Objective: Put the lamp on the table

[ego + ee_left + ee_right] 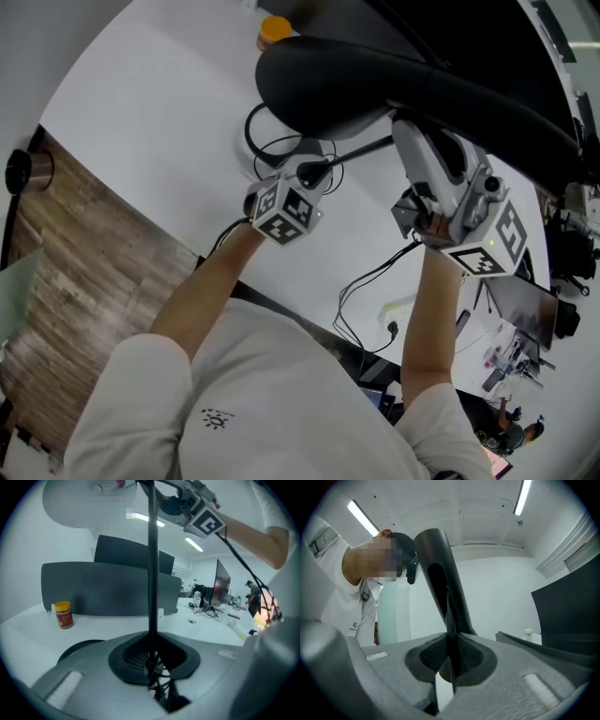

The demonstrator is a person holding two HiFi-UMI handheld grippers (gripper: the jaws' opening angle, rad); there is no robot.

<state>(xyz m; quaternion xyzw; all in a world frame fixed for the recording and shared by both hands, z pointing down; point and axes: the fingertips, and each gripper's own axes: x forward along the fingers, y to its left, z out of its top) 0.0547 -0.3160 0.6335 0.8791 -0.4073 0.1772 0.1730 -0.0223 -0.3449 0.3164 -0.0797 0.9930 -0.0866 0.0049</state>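
The lamp is black, with a long curved head (pixel 403 80) and a thin pole (pixel 153 573). It hangs over the white table (pixel 159 112), carried by both grippers. My left gripper (pixel 314 173) is shut on the pole low down, where the coiled black cord (pixel 157 677) bunches between its pads (pixel 152 667). Higher up, my right gripper (pixel 412 141) is shut on the pole just under the head, as the right gripper view shows (pixel 450 660). The right gripper's marker cube (pixel 206 523) appears at the top of the left gripper view. Whether the lamp's foot touches the table is hidden.
An orange-lidded jar (pixel 275 31) stands at the table's far side before a black partition (pixel 112 590). The lamp's cord (pixel 366 281) trails to a white power strip (pixel 398 314) on the near edge. Wooden floor (pixel 75 272) lies to the left; monitors (pixel 221 588) stand further off.
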